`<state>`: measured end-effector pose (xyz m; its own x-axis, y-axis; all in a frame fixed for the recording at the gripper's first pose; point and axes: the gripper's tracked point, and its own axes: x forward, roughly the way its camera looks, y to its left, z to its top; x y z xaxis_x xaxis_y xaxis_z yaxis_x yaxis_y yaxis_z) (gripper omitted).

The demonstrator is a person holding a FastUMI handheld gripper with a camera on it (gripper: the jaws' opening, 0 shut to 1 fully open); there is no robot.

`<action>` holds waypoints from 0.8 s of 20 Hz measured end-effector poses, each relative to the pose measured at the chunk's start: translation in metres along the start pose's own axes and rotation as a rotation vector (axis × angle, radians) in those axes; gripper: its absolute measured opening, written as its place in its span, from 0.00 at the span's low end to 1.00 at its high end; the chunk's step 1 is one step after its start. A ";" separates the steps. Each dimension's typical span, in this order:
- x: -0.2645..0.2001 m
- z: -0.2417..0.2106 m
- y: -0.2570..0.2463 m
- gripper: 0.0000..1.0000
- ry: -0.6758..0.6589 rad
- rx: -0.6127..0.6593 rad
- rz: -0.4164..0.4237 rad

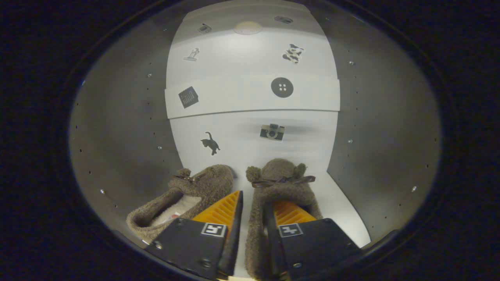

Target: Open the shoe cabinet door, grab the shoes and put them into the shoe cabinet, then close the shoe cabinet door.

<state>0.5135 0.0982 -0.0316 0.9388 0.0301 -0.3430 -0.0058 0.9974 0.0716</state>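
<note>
Now the gripper (254, 212) fingers clamp the right slipper's (279, 183) side wall, toe pointing lengthwise toward the cabinet's back panel (250, 136), left slipper (191, 195) alongside

- Two brown slippers of fuzzy, matt fleece-like cloth lie inside the cabinet: the left slipper (195, 191) at eleven o'clock from the fingers, the right slipper (279, 183) at twelve o'clock.
- The left slipper's lining looks pale and soft.
- A thin, slightly shiny ribbon bow (283, 180) sits on the right slipper's top.
- The gripper (254, 222) has smooth, hard plastic-looking fingers with ribbed inner pads; the fingers stand apart, with the right slipper's side wall between them.
- The white cabinet back panel (238, 132) is smooth and faintly glossy, bearing flat stickers.
- The grey side walls (125, 128) look matt and smooth, dotted with small shiny metal studs.
</note>
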 end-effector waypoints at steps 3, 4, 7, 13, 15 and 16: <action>-0.018 -0.005 0.006 0.53 0.031 -0.002 0.015; -0.025 -0.003 0.002 0.59 0.020 -0.010 -0.003; -0.059 -0.003 0.000 0.66 -0.008 -0.051 -0.038; -0.169 -0.020 0.026 0.89 -0.089 -0.063 -0.005; -0.215 -0.027 0.033 0.93 -0.128 -0.081 0.014; -0.238 -0.029 0.036 0.93 -0.161 -0.090 0.022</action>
<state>0.2795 0.1293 0.0257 0.9811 0.0486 -0.1871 -0.0511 0.9987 -0.0087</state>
